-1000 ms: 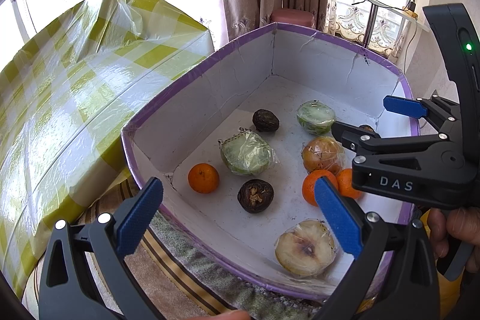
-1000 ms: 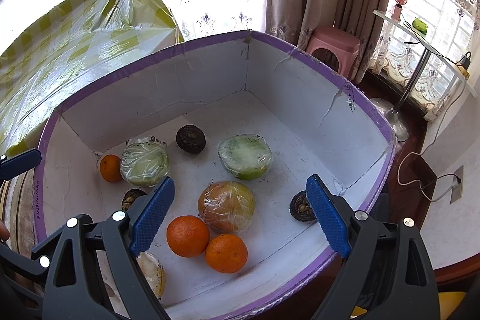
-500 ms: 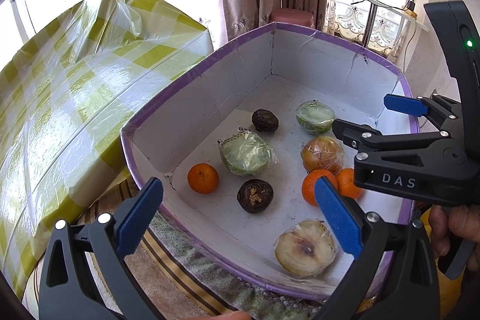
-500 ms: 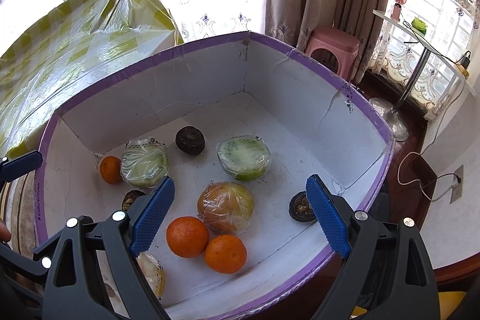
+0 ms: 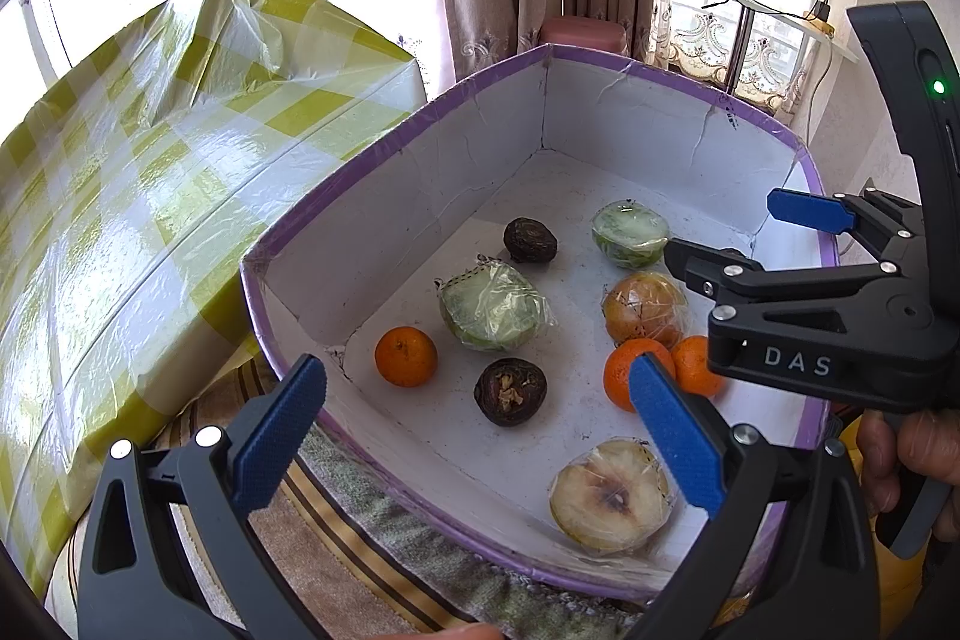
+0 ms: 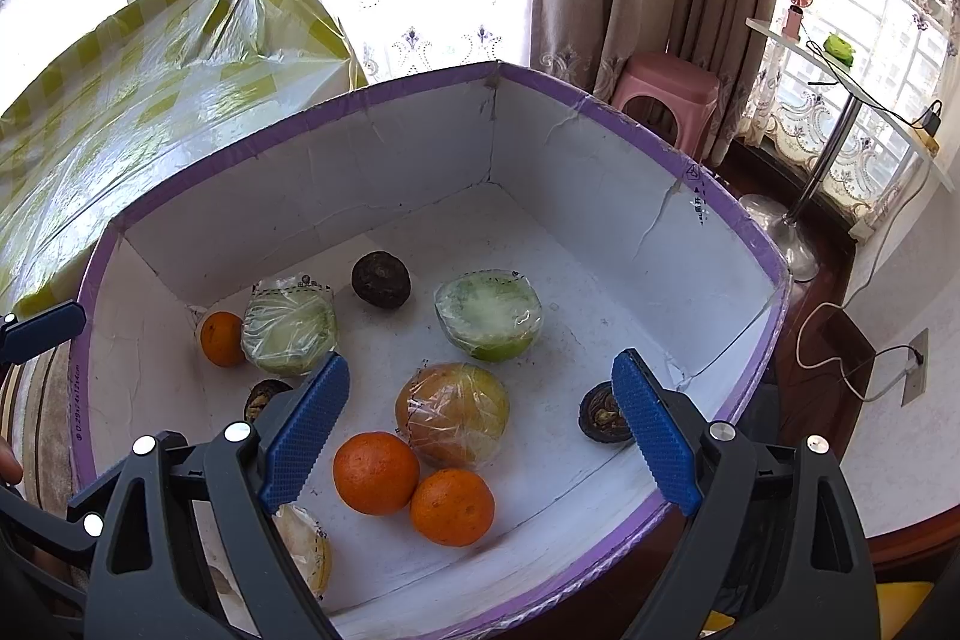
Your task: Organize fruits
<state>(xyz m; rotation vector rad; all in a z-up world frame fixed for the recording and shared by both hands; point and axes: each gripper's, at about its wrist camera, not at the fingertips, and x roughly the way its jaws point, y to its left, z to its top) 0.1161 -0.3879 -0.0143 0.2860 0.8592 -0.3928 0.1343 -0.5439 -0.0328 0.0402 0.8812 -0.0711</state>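
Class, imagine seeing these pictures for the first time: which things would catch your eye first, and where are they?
The white box with a purple rim fills the middle, holding scattered fruit. Two bright oranges touch near its front edge, beside a plastic-wrapped fruit. The open right claw hovers above them, and a yellow checked cloth lies left of the box.

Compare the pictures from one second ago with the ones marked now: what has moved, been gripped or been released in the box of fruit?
Nothing has visibly changed. The left gripper and right gripper hover over the white box with jaws open and empty, as before, and every fruit lies where it did, including the pair of oranges touching in front.
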